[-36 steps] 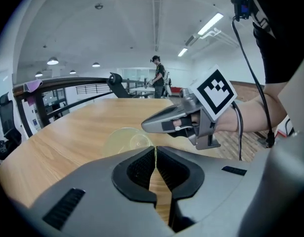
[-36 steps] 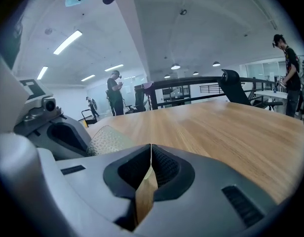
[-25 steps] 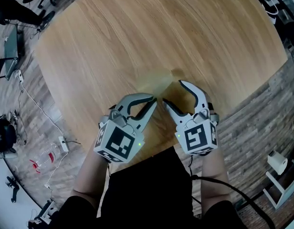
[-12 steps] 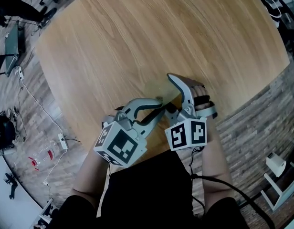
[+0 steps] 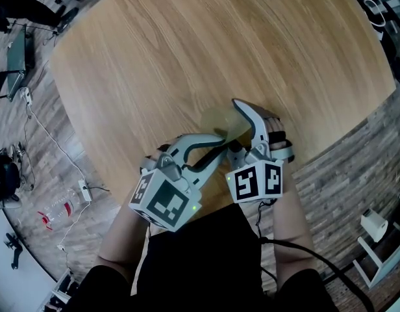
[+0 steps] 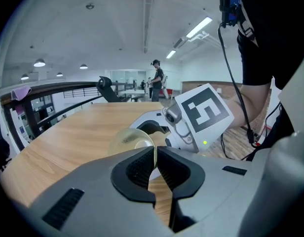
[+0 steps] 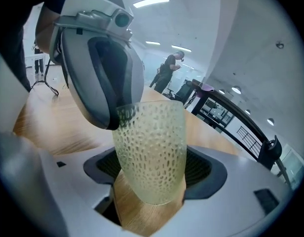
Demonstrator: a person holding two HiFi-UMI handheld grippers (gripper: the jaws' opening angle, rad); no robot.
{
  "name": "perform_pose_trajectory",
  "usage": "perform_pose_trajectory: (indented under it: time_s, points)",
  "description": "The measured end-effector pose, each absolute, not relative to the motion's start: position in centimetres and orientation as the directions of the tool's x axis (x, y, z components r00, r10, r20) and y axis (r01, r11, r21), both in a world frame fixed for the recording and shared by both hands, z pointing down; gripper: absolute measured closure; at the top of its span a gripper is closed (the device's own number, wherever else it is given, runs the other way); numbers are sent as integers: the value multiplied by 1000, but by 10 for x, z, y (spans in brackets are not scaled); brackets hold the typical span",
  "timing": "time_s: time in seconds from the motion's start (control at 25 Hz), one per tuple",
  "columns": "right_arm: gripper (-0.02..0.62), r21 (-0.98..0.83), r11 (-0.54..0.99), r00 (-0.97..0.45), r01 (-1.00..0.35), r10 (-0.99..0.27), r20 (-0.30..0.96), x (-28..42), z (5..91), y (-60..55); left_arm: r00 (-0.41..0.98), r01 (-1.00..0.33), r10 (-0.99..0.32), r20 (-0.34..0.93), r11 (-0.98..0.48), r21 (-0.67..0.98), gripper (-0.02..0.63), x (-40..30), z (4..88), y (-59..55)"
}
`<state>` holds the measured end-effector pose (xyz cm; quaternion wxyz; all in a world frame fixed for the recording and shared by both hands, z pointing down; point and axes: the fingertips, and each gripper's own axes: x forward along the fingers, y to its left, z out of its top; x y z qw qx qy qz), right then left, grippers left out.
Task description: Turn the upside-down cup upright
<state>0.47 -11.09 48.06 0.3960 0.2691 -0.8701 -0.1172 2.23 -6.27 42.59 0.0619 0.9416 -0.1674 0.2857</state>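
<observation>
While the L gripper [image 6: 156, 154] pinched its rim, the cup [image 7: 151, 152], pale yellow-green, see-through and dimpled all over, sat between the two grippers near the front edge of the round wooden table [image 5: 187, 44]. L jaws were almost together, w/ only the thin cup wall caught between the pads. In the right gripper view the wide mouth was at the top of frame and the narrower base at the bottom, wood grain showing under it; whether the base rested on the tabletop couldn't be told. R gripper [image 5: 239, 132] had its jaws spread wide, one on each side of the cup body; they had just been opening, cup between them. Pads looked right against the dimpled wall, possibly touching, but no clear squeeze showed. In the head view both marker cubes faced up, approx. side by side, forearms behind them over a black garment. Beyond the table: plank floor [image 5: 356, 168], cables [image 5: 50, 148] at left, and a person [image 6: 157, 78] standing far off in the hall.
</observation>
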Motion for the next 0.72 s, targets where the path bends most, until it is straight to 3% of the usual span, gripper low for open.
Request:
perform_pose_trajectory:
  time_s: [0.2,0.28,0.36,0.48,0.72]
  points:
    - [276,323,807,-564,-495,-581,587,16,479,-116,810,-401,-354,469,-916,0,569,13,401,-75]
    - [275,241,795,-606,-557,-587,536,19,473,-118,814,-431,-410,412,-901,-47,569,3,389,-90]
    - [276,152,787,-663,-599,-593,458,19,463,-119,790,-521,-479,383,-853,7,569,-15,389,-105]
    - [276,26,796,-739,-605,-573,355,15,446,-112,713,-668,-577,399,-731,137,593,-35,405,-125]
    - [276,-37,822,-781,-568,-525,338,3,451,-101,701,-678,-591,399,-726,114,598,-13,430,-138]
